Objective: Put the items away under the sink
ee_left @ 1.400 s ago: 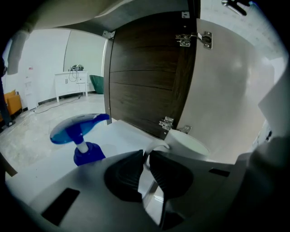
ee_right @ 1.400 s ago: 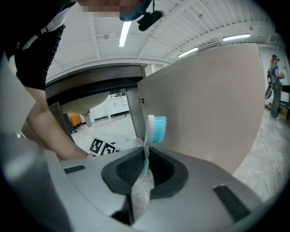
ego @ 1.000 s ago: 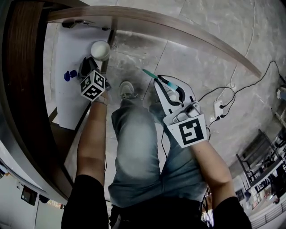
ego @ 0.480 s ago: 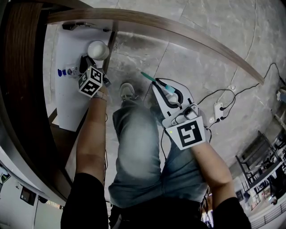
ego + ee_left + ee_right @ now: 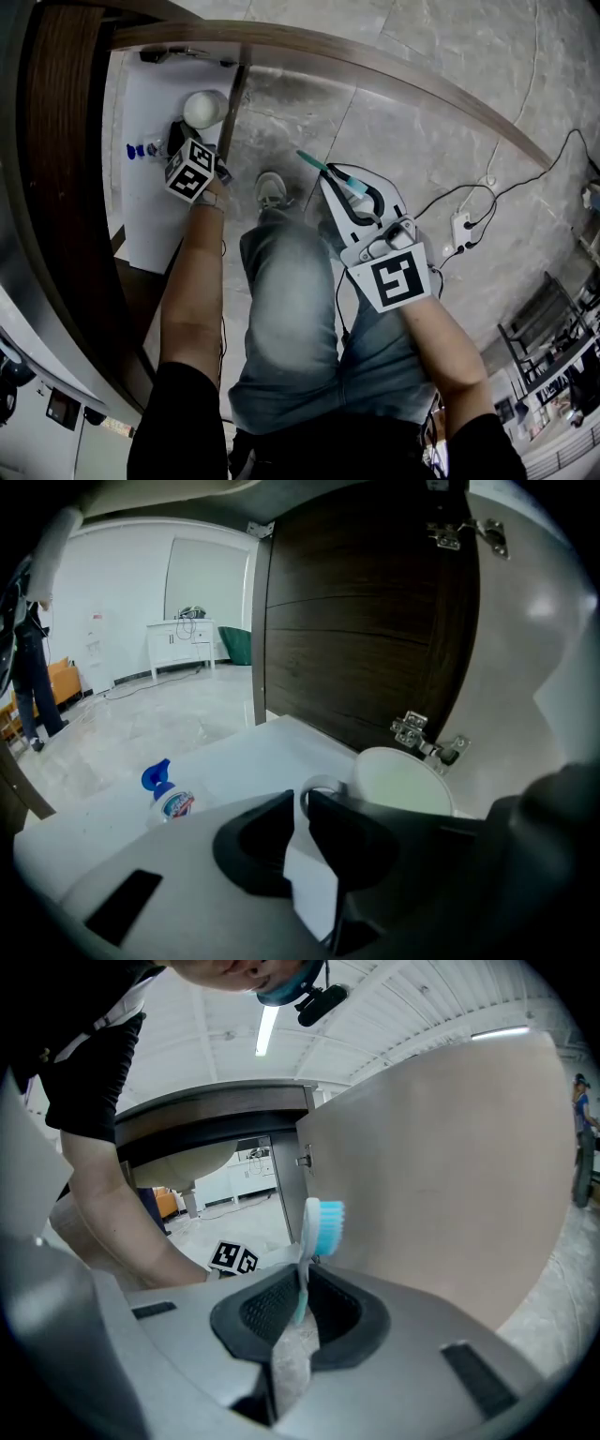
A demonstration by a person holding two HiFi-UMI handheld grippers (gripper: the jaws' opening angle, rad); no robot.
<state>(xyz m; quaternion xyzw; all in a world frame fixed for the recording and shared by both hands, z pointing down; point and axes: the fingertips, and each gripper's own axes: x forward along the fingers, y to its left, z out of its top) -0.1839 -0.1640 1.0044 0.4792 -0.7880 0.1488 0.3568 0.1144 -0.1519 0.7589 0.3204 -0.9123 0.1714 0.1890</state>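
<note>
My left gripper (image 5: 184, 141) reaches into the open under-sink cabinet, above its white shelf floor (image 5: 150, 216). Its jaws stand nearly together, shut on the grey handle of a white mug (image 5: 401, 782), which sits just ahead of the fingertips (image 5: 204, 108). A small bottle with a blue spray cap (image 5: 166, 794) lies on the shelf left of the jaws (image 5: 141, 150). Outside the cabinet, over the person's knee, my right gripper (image 5: 339, 183) is shut on a teal toothbrush (image 5: 314, 1241), whose bristle head points up past the tips (image 5: 319, 165).
The open cabinet door (image 5: 375, 70) swings out across the stone floor; its pale inner face (image 5: 441, 1176) stands close to the right gripper. Dark wood panelling with hinges (image 5: 424, 735) lines the cabinet. A power strip with cables (image 5: 457, 227) lies on the floor at right.
The left gripper has edged a little deeper into the cabinet and lower, the mug going with it. The right gripper and toothbrush have stayed put.
</note>
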